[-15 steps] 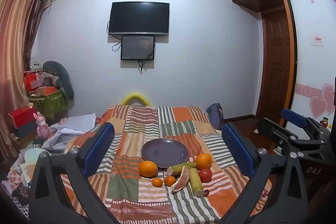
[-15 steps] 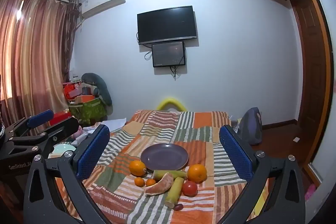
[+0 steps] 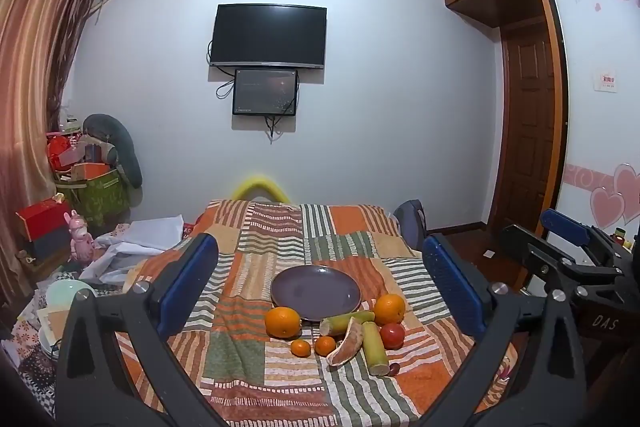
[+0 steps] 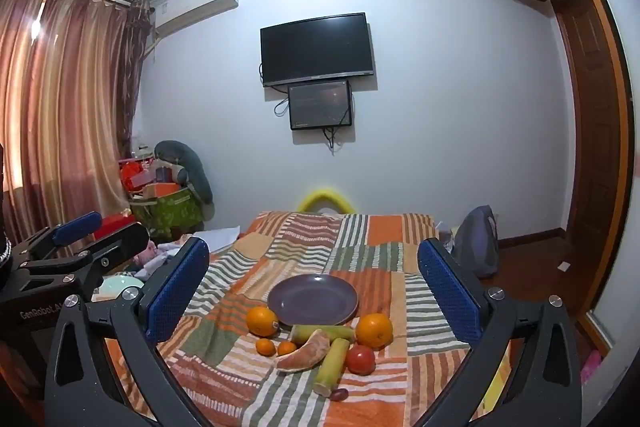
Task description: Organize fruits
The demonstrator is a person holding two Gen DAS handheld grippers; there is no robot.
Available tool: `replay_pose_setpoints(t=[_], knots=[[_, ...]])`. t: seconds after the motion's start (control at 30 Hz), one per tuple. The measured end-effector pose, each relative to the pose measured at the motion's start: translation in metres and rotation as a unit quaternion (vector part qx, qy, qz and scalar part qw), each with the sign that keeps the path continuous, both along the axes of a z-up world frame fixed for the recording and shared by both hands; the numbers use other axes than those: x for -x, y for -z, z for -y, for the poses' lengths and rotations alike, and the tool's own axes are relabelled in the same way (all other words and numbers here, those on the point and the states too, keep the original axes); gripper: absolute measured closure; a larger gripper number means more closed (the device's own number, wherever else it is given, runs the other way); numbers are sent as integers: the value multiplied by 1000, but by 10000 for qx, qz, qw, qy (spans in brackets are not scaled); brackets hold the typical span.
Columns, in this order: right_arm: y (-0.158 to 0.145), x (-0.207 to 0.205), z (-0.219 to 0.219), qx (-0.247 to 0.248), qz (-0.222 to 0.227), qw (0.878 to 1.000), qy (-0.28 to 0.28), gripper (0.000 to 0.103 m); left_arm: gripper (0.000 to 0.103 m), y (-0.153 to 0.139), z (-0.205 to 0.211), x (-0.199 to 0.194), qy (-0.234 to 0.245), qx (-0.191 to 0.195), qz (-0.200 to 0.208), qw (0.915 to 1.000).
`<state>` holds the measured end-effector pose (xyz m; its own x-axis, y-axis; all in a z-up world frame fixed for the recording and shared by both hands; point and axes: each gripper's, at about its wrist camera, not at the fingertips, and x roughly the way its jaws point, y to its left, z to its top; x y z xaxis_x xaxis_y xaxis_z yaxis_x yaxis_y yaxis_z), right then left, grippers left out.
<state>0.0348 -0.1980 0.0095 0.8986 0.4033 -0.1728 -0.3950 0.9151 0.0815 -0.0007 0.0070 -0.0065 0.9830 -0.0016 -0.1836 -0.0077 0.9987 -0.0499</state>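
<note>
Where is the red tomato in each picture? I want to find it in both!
Left wrist view: the red tomato sits low, right of centre, beside a green stalk.
Right wrist view: the tomato is low, just right of centre.
Shared landmark: the empty purple plate, behind the fruit in both.

bare purple plate [image 3: 316, 291], fruit cluster [image 3: 348, 331] crowding its near rim

My grippers [image 3: 320, 283] are black frames with silver screws and blue dimpled pads [image 4: 448, 291] (one marked "DAS").
</note>
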Motion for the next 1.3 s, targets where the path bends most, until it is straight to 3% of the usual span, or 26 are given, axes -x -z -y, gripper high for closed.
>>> replay_pose_setpoints(t=[1.3], knots=[[-3,1,5,47,41,10000,75,0,0,-3,3,2,27,-35,25,10000]])
